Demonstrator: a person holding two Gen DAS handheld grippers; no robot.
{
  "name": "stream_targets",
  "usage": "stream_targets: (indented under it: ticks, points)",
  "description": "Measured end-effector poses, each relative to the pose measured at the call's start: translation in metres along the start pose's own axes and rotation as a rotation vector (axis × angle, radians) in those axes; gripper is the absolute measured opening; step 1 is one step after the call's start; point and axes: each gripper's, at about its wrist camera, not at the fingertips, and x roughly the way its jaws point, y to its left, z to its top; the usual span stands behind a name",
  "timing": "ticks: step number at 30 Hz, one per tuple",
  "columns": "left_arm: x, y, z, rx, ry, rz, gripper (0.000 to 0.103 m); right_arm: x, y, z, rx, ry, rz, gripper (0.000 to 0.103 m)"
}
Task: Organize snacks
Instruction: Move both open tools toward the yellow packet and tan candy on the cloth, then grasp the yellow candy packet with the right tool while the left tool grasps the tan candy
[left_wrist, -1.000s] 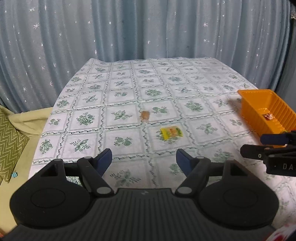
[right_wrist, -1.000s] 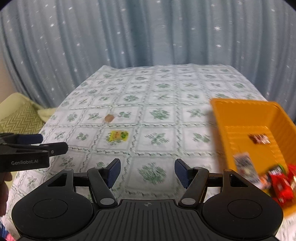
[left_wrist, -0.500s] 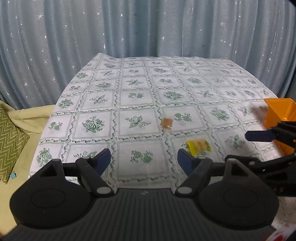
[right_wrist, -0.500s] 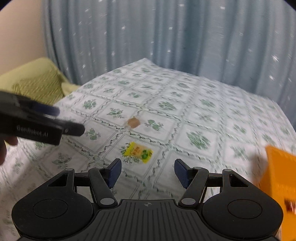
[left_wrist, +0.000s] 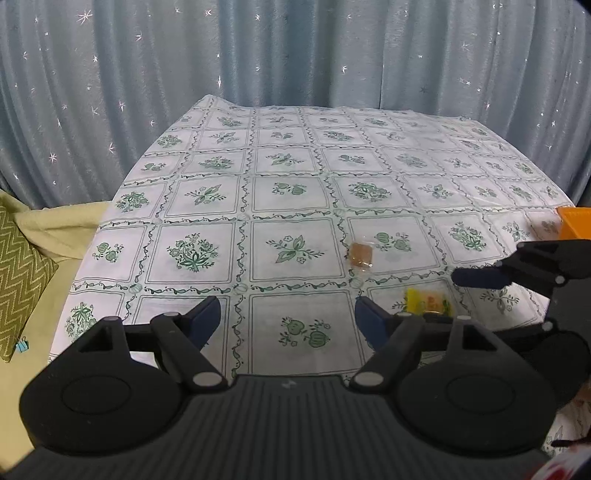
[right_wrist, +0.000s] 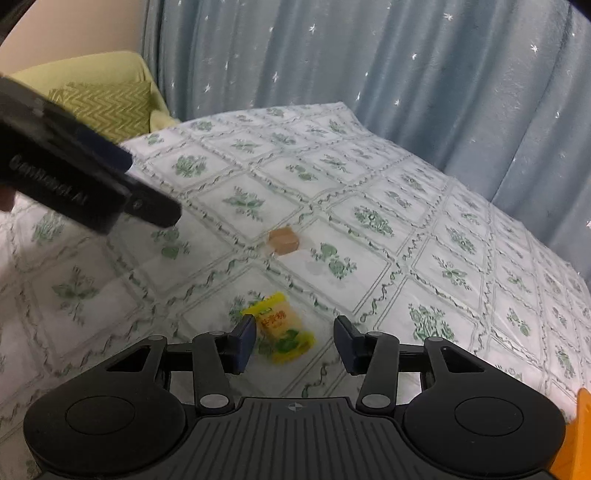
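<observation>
The right gripper (right_wrist: 293, 341) has swung over from the orange bin (right_wrist: 576, 439) and its jaws are closing around the yellow candy packet (right_wrist: 282, 332) lying on the counter (right_wrist: 369, 206), so a pickup looks near, while the left gripper (left_wrist: 288, 317) waits with jaws apart

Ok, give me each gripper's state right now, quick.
Left gripper: open, nothing between its jaws.
Right gripper: jaws closing around the yellow snack packet, pads not yet pressing it.

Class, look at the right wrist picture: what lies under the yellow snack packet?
The yellow snack packet lies on the floral tablecloth, between the closing right gripper jaws. The print directly beneath is covered.
</observation>
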Motion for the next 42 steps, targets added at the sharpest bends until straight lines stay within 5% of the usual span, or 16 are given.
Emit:
stream_targets:
  ticks: [6, 11, 19, 26, 36, 42]
  points:
    - [0.002, -0.002, 0.0, 0.004, 0.003, -0.008, 0.078, 0.006, -0.008, 0.005, 0.083, 0.005, 0.053, 0.025]
    - [0.01, -0.003, 0.0, 0.005, 0.01, -0.014, 0.078, 0.001, -0.009, 0.008, 0.157, 0.006, 0.067, 0.022]
    - [0.034, -0.018, 0.007, 0.038, -0.009, -0.079, 0.076, -0.032, -0.03, 0.007, 0.417, -0.059, -0.045, 0.022]
    - [0.062, -0.038, 0.016, 0.085, -0.055, -0.144, 0.056, -0.042, -0.048, -0.005, 0.522, -0.04, -0.076, 0.022]
    - [0.09, -0.052, 0.021, 0.145, -0.057, -0.144, 0.027, -0.044, -0.058, -0.017, 0.562, -0.037, -0.078, 0.022]
    - [0.087, -0.056, 0.02, 0.169, -0.058, -0.135, 0.019, -0.044, -0.057, -0.017, 0.571, -0.037, -0.079, 0.022]
